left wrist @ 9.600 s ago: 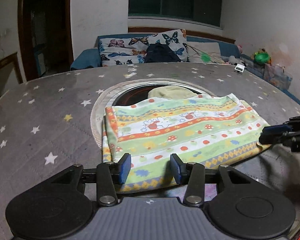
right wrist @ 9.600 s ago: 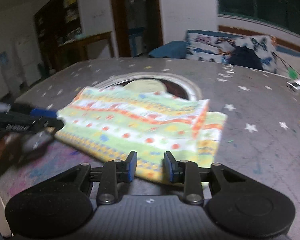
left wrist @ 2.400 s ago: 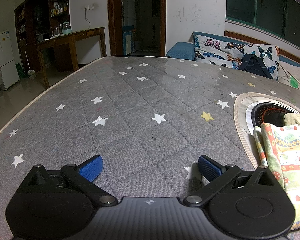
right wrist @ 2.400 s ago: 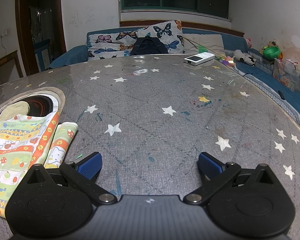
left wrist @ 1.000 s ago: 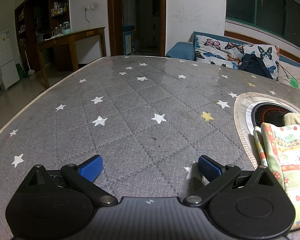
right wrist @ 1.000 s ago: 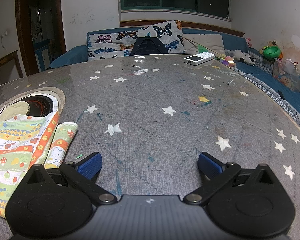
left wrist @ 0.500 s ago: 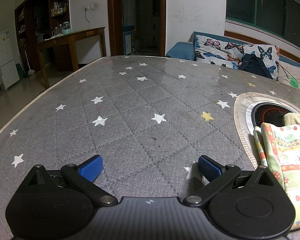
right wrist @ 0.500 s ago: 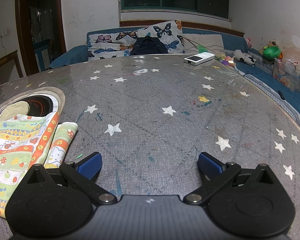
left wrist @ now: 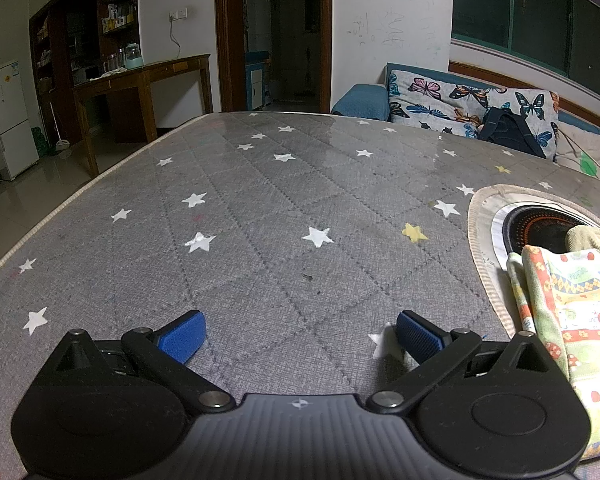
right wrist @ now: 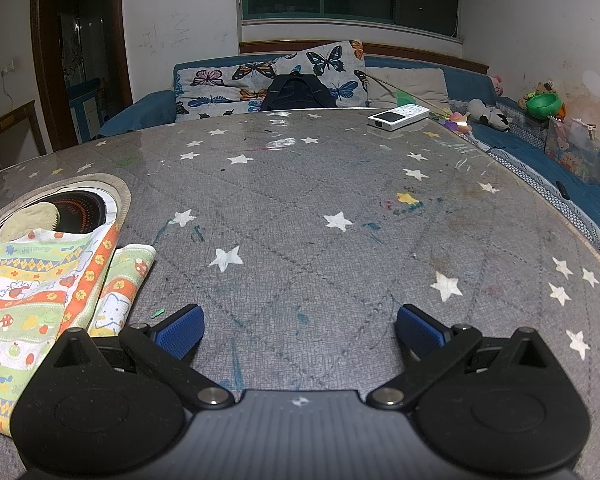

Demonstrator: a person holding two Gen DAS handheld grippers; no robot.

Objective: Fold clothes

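Left wrist view: left gripper (left wrist: 300,332) low over the grey star-print table cover (left wrist: 260,216), blue pads spread wide, nothing between them. Folded striped cloth (left wrist: 572,312) lies flat on the cover to the right of this gripper, just beside its right-hand finger housing and partly hidden behind it; no contact between pads and cloth. Beyond the cloth's far edge, a round cut-out in the cover exposes a dark burner (left wrist: 540,228); a pale yellowish cloth lump (left wrist: 592,238) sits in that recess, touching the folded cloth's far edge. Right wrist view: right gripper (right wrist: 300,330) also spread wide and empty above the cover. Folded striped cloth (right wrist: 40,288) lies to the left of this gripper, its near part running behind the left-hand finger housing; a smaller folded layer pokes out along the cloth's right edge. Burner recess (right wrist: 80,206) sits beyond the cloth, the same pale lump (right wrist: 32,216) inside. White remote-like device (right wrist: 398,116) lies at the cover's far edge, well apart from the cloth.
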